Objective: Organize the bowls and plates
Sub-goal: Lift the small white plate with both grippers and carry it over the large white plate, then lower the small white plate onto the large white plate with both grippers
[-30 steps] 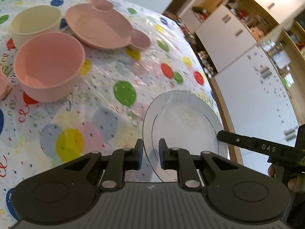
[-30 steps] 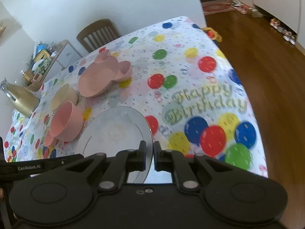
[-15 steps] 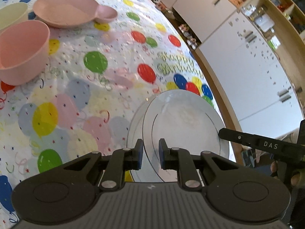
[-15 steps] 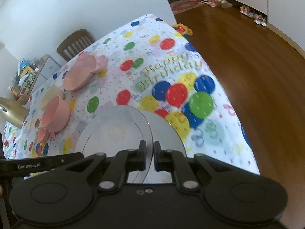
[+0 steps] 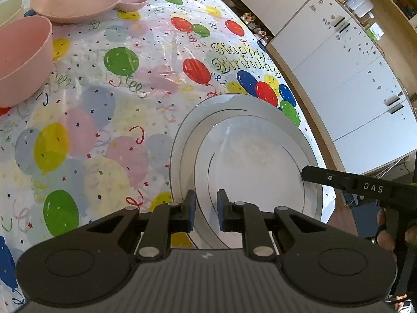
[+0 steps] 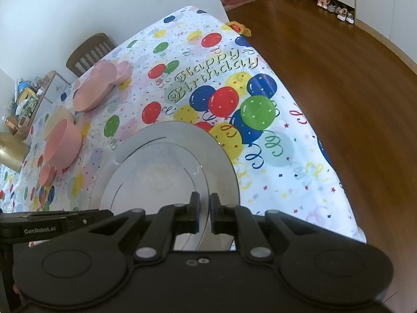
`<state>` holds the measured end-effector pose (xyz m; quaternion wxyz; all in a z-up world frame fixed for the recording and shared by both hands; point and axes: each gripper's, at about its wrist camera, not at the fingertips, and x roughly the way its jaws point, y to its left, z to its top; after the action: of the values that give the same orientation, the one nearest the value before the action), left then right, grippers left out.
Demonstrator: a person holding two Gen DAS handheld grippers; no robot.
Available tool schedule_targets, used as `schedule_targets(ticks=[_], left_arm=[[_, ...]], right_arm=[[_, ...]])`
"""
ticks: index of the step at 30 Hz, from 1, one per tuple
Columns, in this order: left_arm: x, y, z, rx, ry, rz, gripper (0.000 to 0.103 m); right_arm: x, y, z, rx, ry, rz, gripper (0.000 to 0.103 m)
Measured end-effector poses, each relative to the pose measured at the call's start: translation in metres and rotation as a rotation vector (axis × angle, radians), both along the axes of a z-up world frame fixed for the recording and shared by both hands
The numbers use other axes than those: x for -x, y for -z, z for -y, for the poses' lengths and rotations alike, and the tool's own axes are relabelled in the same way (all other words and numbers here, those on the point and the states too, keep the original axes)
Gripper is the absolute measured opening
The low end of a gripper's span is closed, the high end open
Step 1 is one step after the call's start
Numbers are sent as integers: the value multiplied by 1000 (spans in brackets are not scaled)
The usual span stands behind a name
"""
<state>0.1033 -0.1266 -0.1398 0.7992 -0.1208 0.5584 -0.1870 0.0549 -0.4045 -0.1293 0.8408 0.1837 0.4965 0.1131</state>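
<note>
Both tongs, left (image 5: pixel 204 210) & right (image 6: pixel 204 212), are pinched shut on opposite rims of the small white plate (image 5: pixel 250 167), just over a bigger white plate (image 5: pixel 182 140) on the bench (image 5: pixel 117 99). Prob. hard, slippery, breakable; hold by rims. 2 white plates, 1 pink mouse-ear plate (image 5: pixel 78 0), 2 pink bowls & 1 cream.

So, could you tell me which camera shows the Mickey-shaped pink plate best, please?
The left wrist view: the Mickey-shaped pink plate sits close, showing its round dish and one ear, though the top is cropped. The right wrist view shows it whole but small and foreshortened.
</note>
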Motion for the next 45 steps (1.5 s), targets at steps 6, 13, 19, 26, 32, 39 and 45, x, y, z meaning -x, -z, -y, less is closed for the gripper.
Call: schedule_targets(ticks=[6, 13, 19, 26, 32, 39, 45], left_arm=[[-4, 1, 2, -6, 13, -12, 16], [-10, 2, 3, -3, 10, -48, 16], [-17, 3, 2, 3, 19, -92, 16], [-22, 3, -1, 10, 26, -128, 16], [-23, 0, -4, 7, 33, -130, 16], [-18, -5, -7, 8, 42, -116, 16], [-8, -14, -8, -15, 57, -52, 16]], right_arm=[[-4, 7, 3, -11, 7, -21, 7], [-6, 11, 7, -35, 13, -32, 7], [-8, 12, 8, -42, 12, -38, 7], [-10, 12, 8, -47, 13, -44, 7], [-12, 11, 7, -33, 7, -45, 6], [-12, 8, 2, 8, -6, -43, 6], [-7, -4, -6, 65, -26, 3, 15]])
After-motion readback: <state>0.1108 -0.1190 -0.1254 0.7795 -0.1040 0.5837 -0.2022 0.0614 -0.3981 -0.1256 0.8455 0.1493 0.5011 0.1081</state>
